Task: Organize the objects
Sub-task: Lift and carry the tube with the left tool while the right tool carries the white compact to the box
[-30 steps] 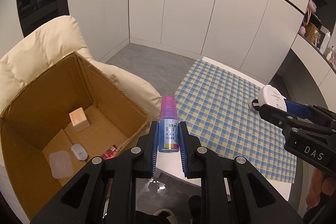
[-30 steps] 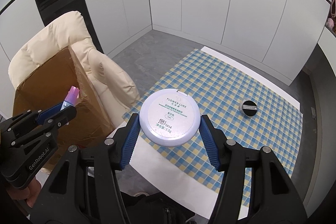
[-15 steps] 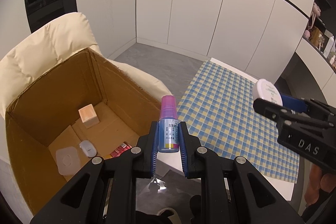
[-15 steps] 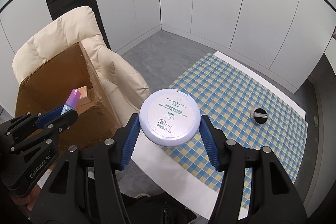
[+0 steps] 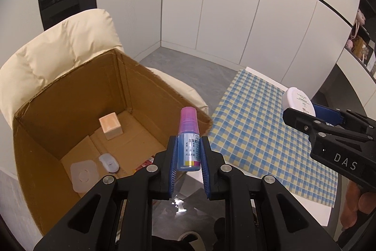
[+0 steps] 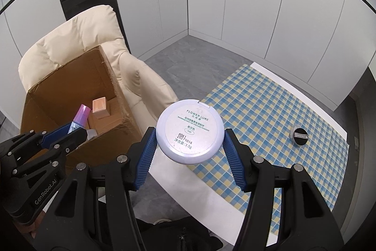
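Note:
My left gripper [image 5: 188, 157] is shut on a small blue bottle with a pink cap [image 5: 188, 133], held upright just past the near right corner of an open cardboard box [image 5: 47, 95]. My right gripper [image 6: 189, 135] is shut on a round white powder compact [image 6: 189, 129], held above the table's near edge. In the right wrist view the left gripper [image 6: 70, 131] and its bottle [image 6: 80, 118] hang over the box [image 6: 112, 131]. In the box lie a small peach carton [image 5: 110, 125], a clear square lid [image 5: 83, 174] and a small white case [image 5: 108, 162].
The box rests on a cream armchair [image 5: 58, 48]. A blue and yellow checked cloth [image 6: 270, 105] covers the white table [image 6: 211, 199], with a small black round lid [image 6: 299, 134] lying on it. Shelves with items stand at the far right [image 5: 359, 48]. Grey floor lies beyond.
Both grippers have shifted left toward the box with their objects still held. The box now shows more of its inside in both views.

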`<state>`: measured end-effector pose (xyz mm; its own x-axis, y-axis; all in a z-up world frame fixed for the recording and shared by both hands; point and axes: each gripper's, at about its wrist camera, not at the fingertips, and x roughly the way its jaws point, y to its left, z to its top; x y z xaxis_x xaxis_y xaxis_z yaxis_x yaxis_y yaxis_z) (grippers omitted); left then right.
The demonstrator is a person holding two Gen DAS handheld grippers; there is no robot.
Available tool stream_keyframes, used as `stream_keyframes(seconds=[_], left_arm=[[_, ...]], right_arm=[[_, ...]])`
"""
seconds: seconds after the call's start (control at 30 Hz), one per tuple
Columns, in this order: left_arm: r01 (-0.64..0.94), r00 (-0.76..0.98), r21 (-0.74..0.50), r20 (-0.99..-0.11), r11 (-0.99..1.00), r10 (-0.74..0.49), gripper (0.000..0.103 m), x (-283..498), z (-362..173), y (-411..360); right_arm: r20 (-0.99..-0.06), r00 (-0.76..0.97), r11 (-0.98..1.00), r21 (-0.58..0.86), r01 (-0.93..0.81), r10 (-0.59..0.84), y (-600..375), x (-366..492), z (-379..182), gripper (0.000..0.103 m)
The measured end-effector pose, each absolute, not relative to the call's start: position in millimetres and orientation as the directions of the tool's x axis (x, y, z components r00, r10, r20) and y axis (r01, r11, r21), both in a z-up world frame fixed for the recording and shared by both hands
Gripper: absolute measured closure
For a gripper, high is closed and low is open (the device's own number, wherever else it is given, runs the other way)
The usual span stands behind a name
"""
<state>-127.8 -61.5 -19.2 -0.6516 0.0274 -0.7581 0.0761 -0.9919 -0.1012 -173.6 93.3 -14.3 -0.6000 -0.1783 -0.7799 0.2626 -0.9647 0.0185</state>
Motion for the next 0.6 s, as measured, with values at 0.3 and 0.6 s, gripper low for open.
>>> stream_keyframes(seconds=[0.3,0.6], left_arm=[[0.109,-0.652,-0.102,-0.758,-0.989,0.006,0.085,-123,-19,-79],[0.144,-0.652,-0.098,-0.758,-0.985,-0.019,0.085,-116,-21,-97]], right_arm=[[-0.785,-0.584,-0.954,0.028,0.3,-0.206,73,-173,-17,0.043],[-0.781,-0.581,-0.939,0.019,0.345,-0.229,48,-171,-17,0.043]])
